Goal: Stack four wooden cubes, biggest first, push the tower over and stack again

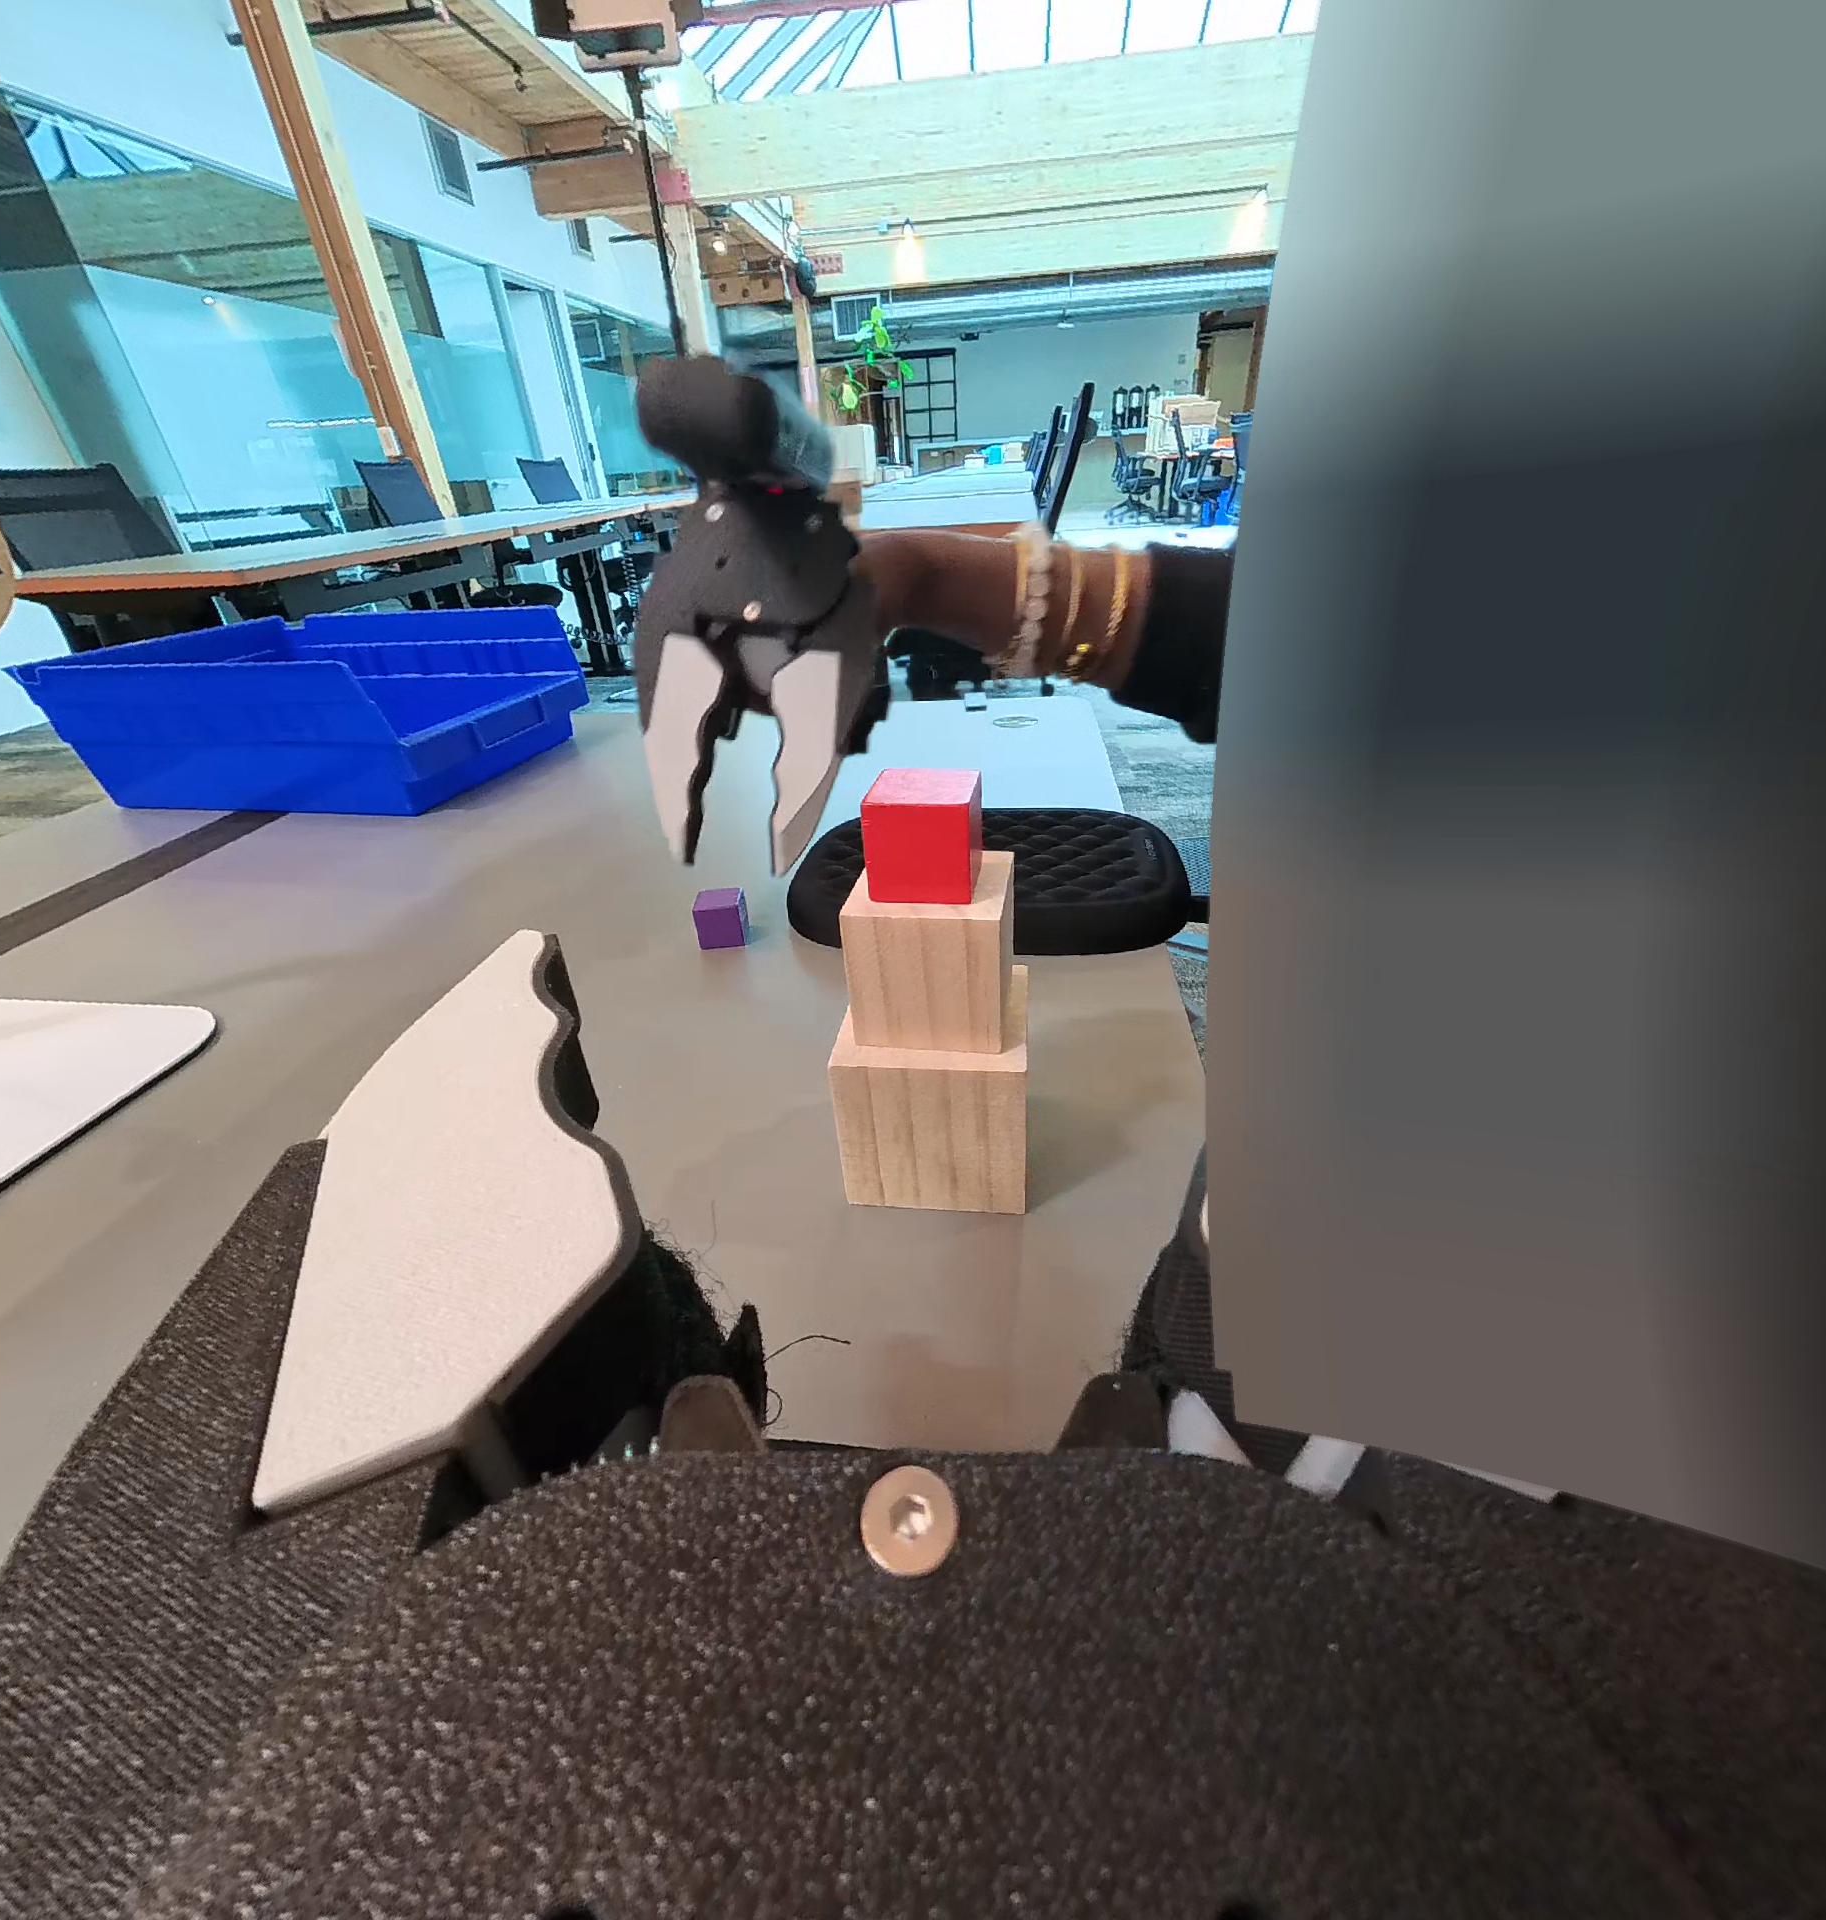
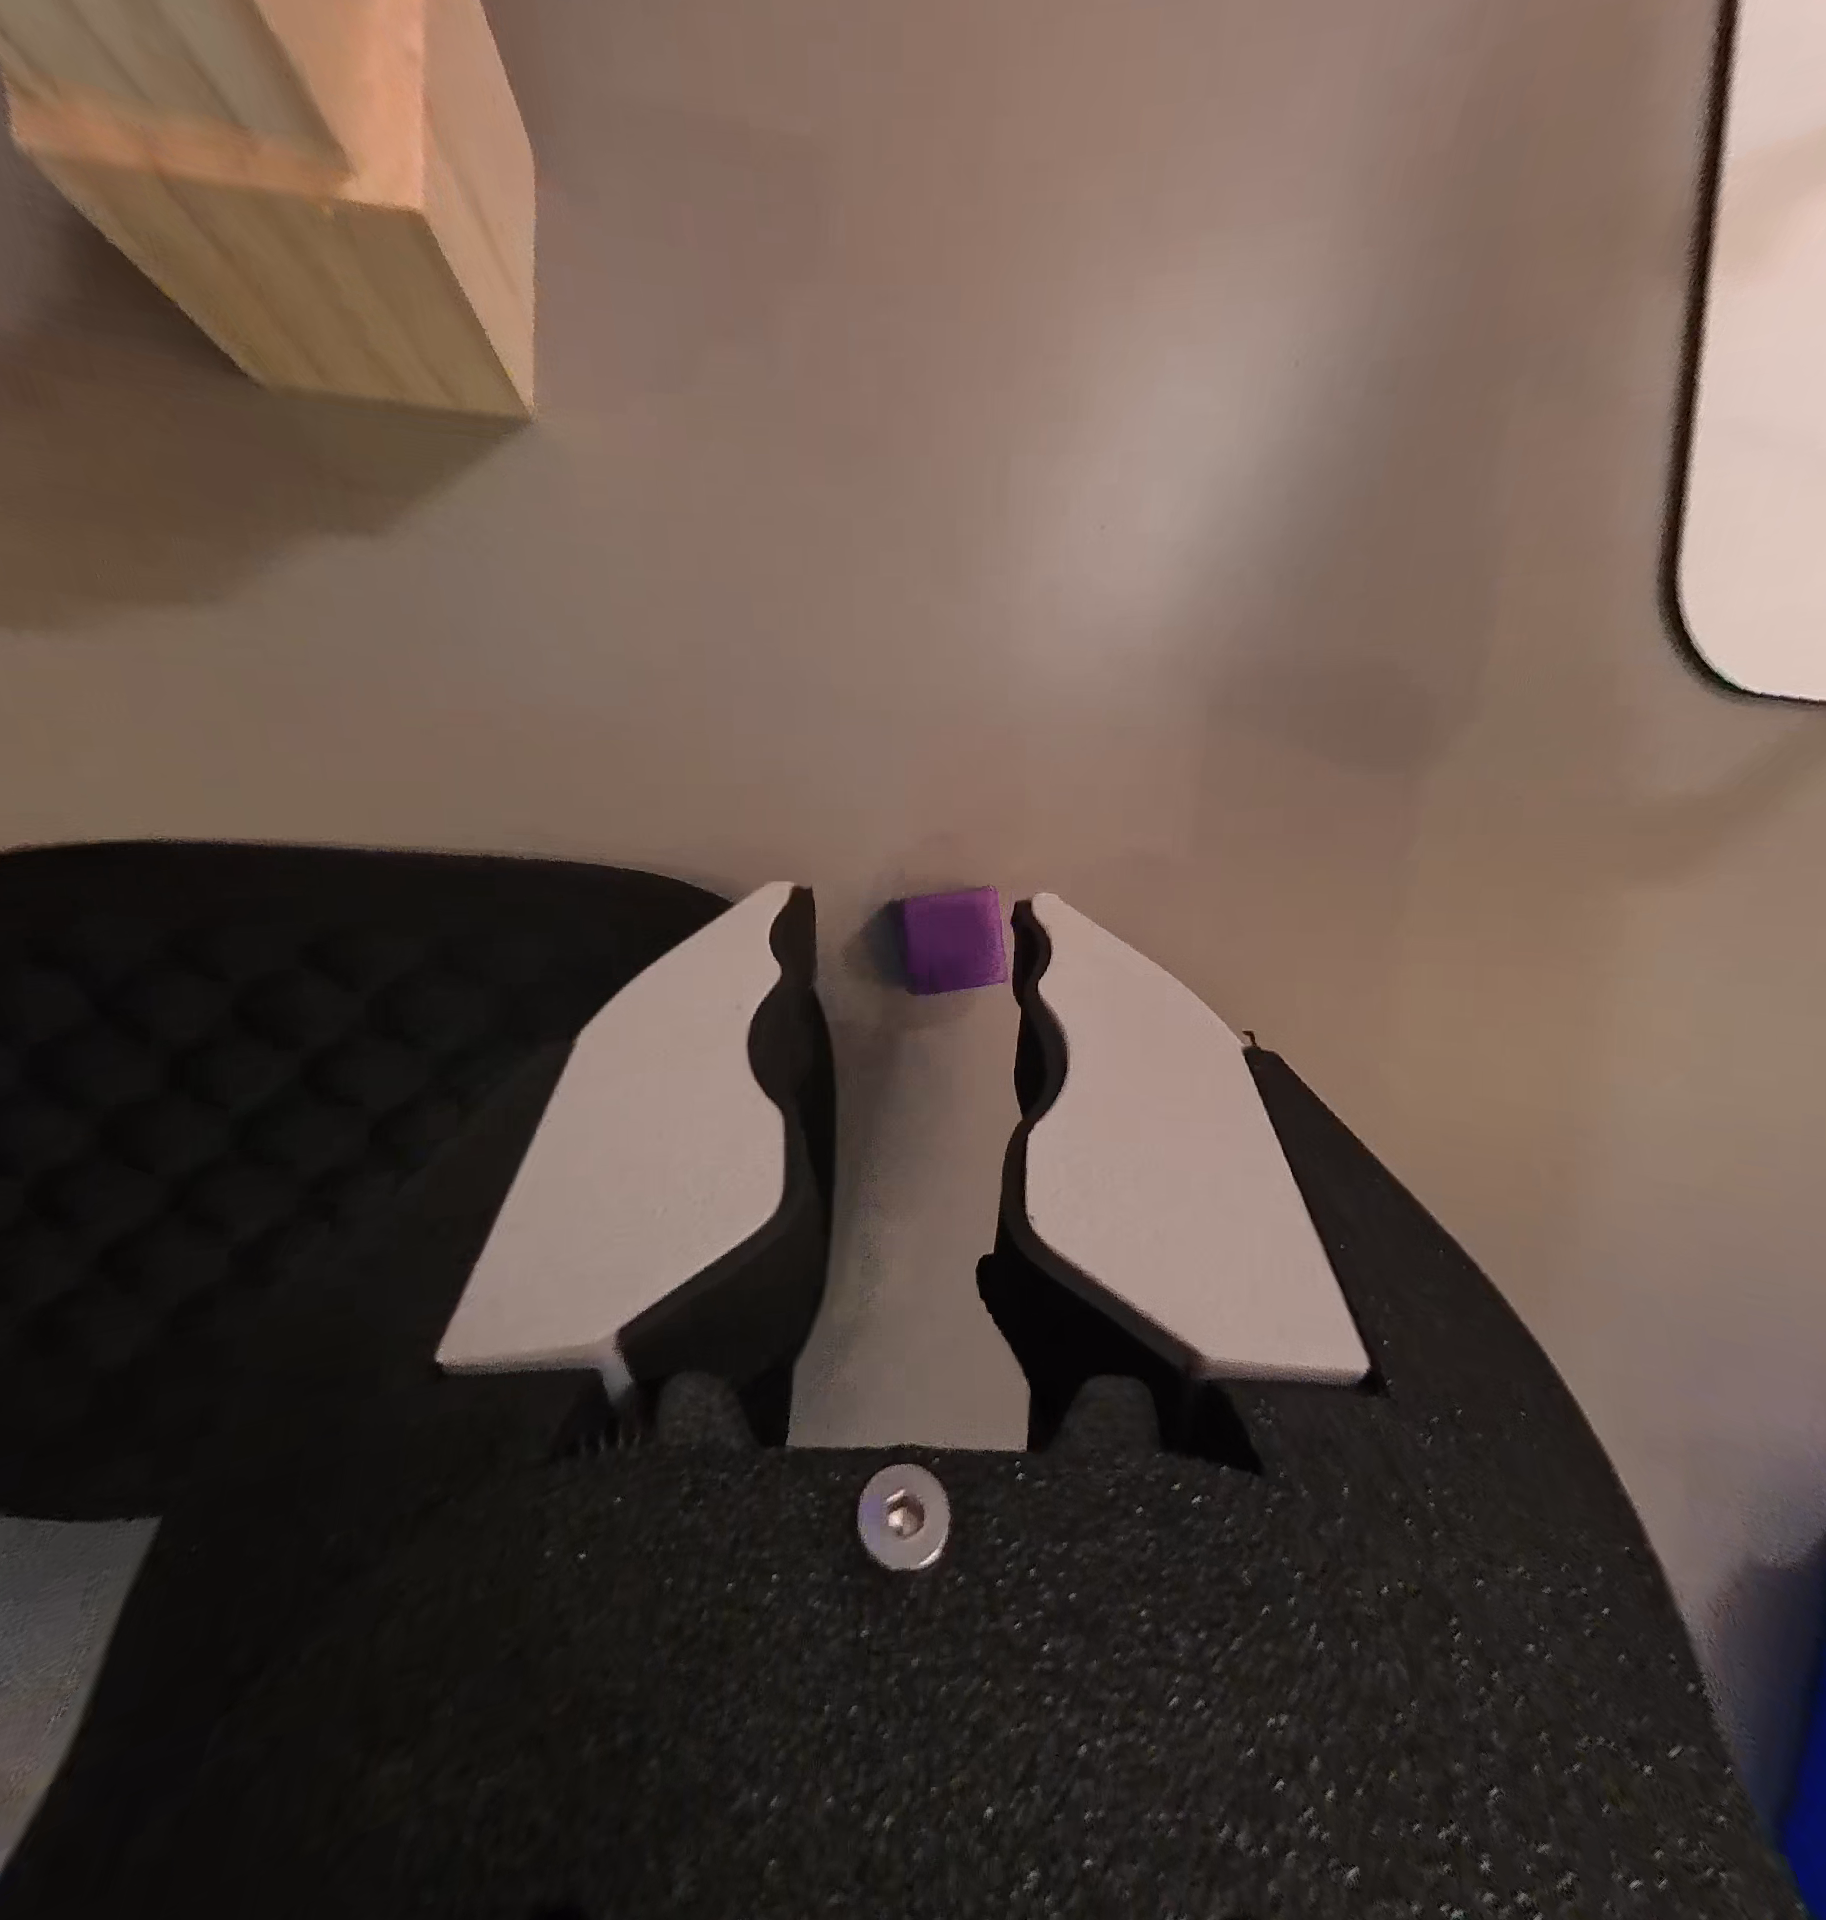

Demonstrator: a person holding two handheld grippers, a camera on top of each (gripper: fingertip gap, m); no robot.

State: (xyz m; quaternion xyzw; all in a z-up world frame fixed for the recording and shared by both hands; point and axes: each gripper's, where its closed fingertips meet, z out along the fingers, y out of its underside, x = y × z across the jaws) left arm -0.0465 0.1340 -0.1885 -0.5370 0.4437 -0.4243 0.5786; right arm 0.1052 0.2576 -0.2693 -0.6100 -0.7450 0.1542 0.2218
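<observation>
Right gripper (image 2: 914, 935): suspended above the grey counter (image 2: 1096, 520), fingers pointing down. They stand partly open and hold nothing. The small purple cube (image 2: 953, 940) lies on the counter below the gap between the fingertips, nearer the right-hand finger than the left; the left wrist view shows the tips clear above it, so neither pad touches it.

Left gripper (image 1: 888, 1195): low over the counter, spread wide and empty. One white finger (image 1: 452, 1226) shows at the left; the other is hidden behind a blurred patch.

Ahead of the left gripper's fingers stands a stack: a large wooden block (image 1: 928, 1127) at the base, a smaller wooden block (image 1: 928, 971) on it, a red cube (image 1: 921, 836) on top, each tier slightly offset. A black quilted pad (image 1: 1096, 883) lies beyond the stack; a blue bin (image 1: 296, 717) sits well off to the left.

Judgement: before any closing, the right gripper's gap wants centring over the purple cube, so both pads meet it together and do not push it sideways.
</observation>
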